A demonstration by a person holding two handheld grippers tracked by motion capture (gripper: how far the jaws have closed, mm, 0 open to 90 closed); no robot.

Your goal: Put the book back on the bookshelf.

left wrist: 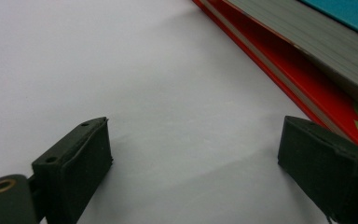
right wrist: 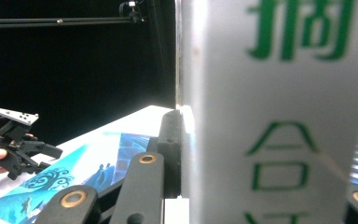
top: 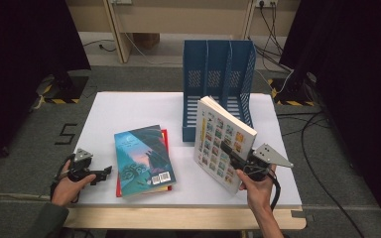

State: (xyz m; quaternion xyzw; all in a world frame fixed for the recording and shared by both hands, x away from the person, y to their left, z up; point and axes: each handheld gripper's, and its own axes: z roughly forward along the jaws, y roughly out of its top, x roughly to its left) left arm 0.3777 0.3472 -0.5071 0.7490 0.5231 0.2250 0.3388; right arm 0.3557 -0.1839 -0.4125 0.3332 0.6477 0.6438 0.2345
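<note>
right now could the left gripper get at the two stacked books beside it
Probably yes. The left gripper rests on the table with its jaws open and nothing between them, and the stacked books lie just to its side with bare tabletop between. The right gripper is off holding another book.

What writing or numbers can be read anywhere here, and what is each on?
"5": black mark on the grey floor left of the table.
"合": green character on the spine of the held book; the green character above it is cut off.
Barcode on the blue book: too small to read.
Held book's picture cover: print too small to read.
</note>
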